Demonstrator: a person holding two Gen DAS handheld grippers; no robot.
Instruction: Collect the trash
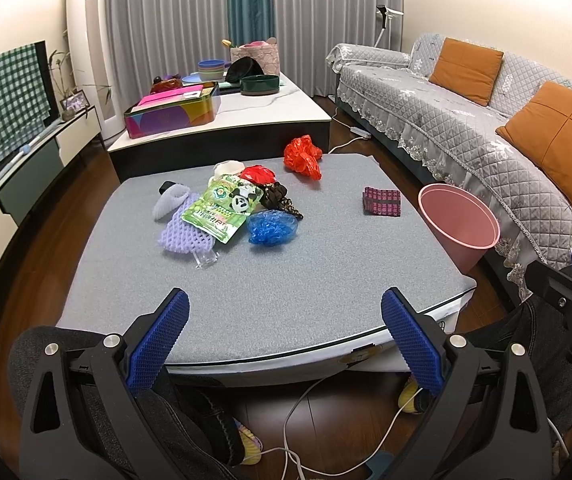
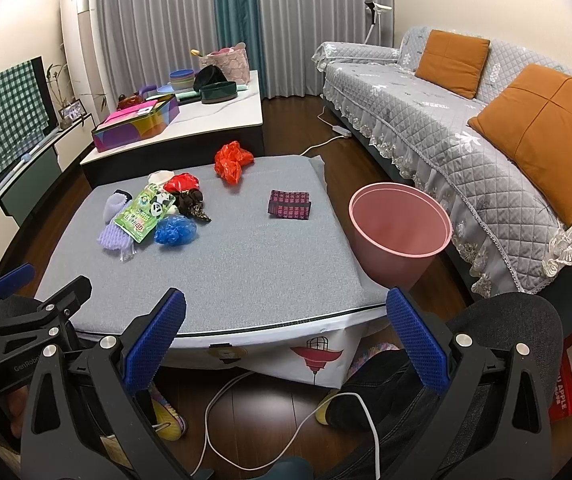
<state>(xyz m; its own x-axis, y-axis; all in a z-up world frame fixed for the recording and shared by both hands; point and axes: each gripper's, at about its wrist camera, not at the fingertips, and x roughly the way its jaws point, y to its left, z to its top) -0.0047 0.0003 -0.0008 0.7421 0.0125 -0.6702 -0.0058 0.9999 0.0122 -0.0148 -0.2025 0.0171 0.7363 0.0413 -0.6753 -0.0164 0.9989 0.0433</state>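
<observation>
Both the left gripper [image 1: 284, 336] and right gripper [image 2: 286, 336] are held spread at the table's [image 1: 286, 280] near edge. Trash [image 1: 225, 208] is piled toward its far left corner; a pink bin [image 2: 400, 232] stands beside its right edge.

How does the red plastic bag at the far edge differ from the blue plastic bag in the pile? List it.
1. Colour: the red plastic bag is orange-red; the blue plastic bag is bright blue.
2. Place: the red plastic bag lies alone near the table's far edge; the blue plastic bag touches the green panda snack packet in the pile.
3. Shape: the red plastic bag is spread and ragged; the blue plastic bag is balled tight.
Both are crumpled, ungrasped trash.
</observation>
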